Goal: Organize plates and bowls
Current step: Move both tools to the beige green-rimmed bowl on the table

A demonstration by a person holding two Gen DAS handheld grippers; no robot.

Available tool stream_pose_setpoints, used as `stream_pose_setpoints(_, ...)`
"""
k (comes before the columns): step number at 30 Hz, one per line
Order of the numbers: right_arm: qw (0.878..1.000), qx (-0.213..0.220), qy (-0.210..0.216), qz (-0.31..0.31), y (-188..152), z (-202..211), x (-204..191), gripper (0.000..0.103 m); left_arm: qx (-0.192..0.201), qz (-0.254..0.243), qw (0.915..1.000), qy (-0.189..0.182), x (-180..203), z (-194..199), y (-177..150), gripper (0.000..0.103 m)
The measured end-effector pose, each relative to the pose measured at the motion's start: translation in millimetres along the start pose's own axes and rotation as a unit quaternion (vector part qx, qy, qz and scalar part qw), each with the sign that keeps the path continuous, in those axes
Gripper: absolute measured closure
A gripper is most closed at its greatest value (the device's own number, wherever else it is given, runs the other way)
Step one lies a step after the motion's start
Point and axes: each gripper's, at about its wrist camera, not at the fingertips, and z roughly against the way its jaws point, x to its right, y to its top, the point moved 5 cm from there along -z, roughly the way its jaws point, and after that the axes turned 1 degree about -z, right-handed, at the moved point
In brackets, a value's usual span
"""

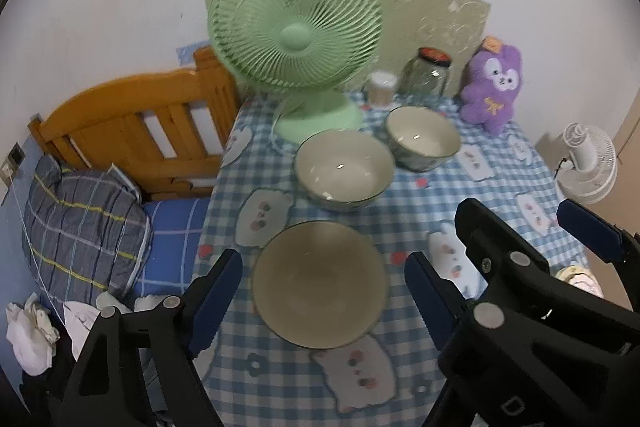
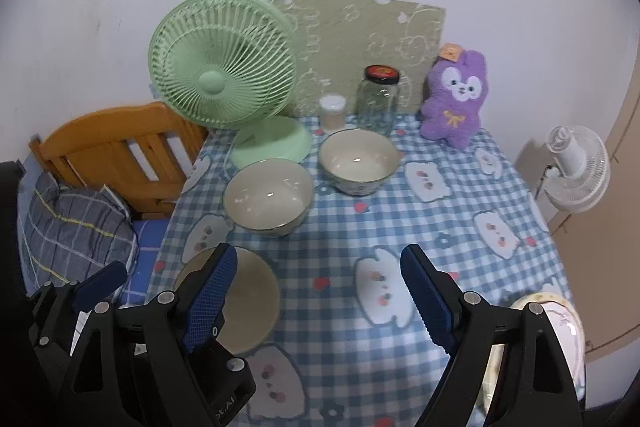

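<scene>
Both my claws hang apart and empty: the left claw (image 1: 322,291) straddles the plate (image 1: 320,285) just below it on the tabletop (image 1: 400,227); next I lower and clamp its rim. My right claw (image 2: 316,297) waits beside.

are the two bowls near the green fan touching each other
Apart. The right wrist view shows checked cloth between the nearer bowl and the farther bowl.

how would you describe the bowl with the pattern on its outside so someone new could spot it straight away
Start at the green fan at the back of the checked table. Just right of its base, in front of the glass jar, sits the patterned bowl. Unlike the other bowl, which is nearer and further left, it is next to the purple plush toy.
</scene>
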Motion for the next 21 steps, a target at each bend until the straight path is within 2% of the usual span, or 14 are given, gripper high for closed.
stream_pose_setpoints(8,0.999,-0.037,0.004,0.005,-10.1,-50.9,-24.9,0.018,-0.023,0.001,0.9997,0.011,-26.7,-41.5,-5.9,0.02)
stream_pose_setpoints(11,0.999,-0.053,0.001,0.005,-14.2,-68.0,-27.4,0.024,-0.034,-0.003,0.9993,0.016,-31.8,-58.4,-8.1,0.025)
stream_pose_setpoints(16,0.997,-0.081,-0.001,-0.002,-23.9,-94.5,-28.6,0.027,-0.059,0.004,0.9982,0.012,-38.9,-85.0,-13.9,0.029)
stream_pose_setpoints(21,0.994,-0.108,0.002,-0.003,-34.3,-115.1,-32.5,0.036,-0.087,0.007,0.9962,-0.001,-44.5,-105.9,-22.4,0.041)
